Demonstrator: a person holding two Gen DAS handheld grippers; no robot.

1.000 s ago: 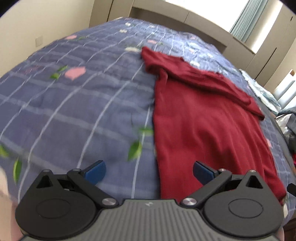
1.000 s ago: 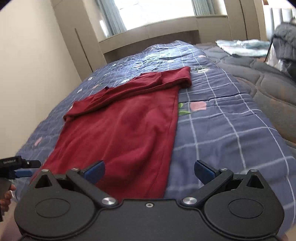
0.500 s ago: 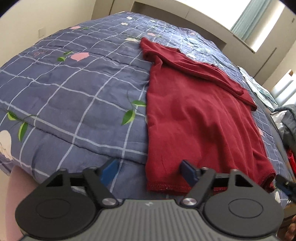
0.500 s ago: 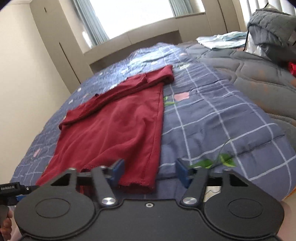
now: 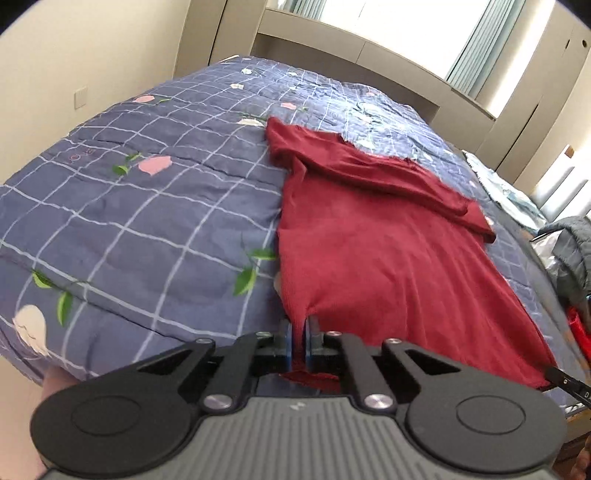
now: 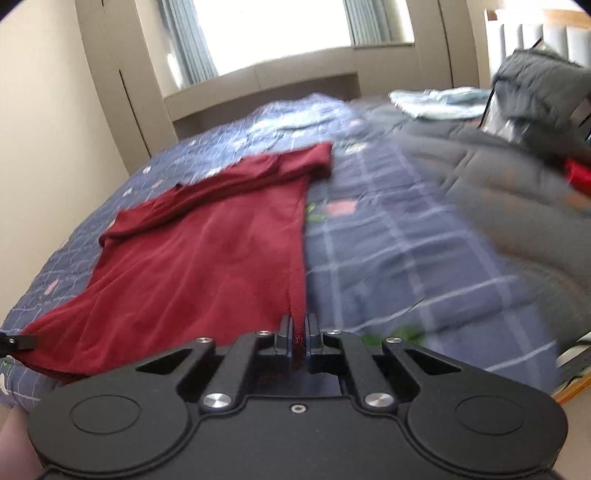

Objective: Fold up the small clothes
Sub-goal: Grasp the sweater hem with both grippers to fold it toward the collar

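Red cloth fills the middle of both views: a shirt (image 5: 388,251) lies flat on a bed (image 5: 155,229) with a blue checked quilt that has pink flowers and green leaves on it. Its sleeves are folded across the far end, near the window (image 6: 273,33).

The left gripper (image 5: 298,343) is pressed together and pinches the near left corner of the shirt's hem. A bit of red cloth sticks out behind its blue pads (image 5: 286,347). The right gripper (image 6: 298,338) is pressed together too, and pinches the near right corner of the hem, right at the side seam. Red shows between its fingers.

In the right view, the tip of the left gripper shows at the shirt's other corner, far left. A grey blanket (image 6: 517,206) lies on the right side of the bed, with a dark coat (image 6: 543,92) and something red (image 6: 578,173) beyond it. This view is blurry on the right.
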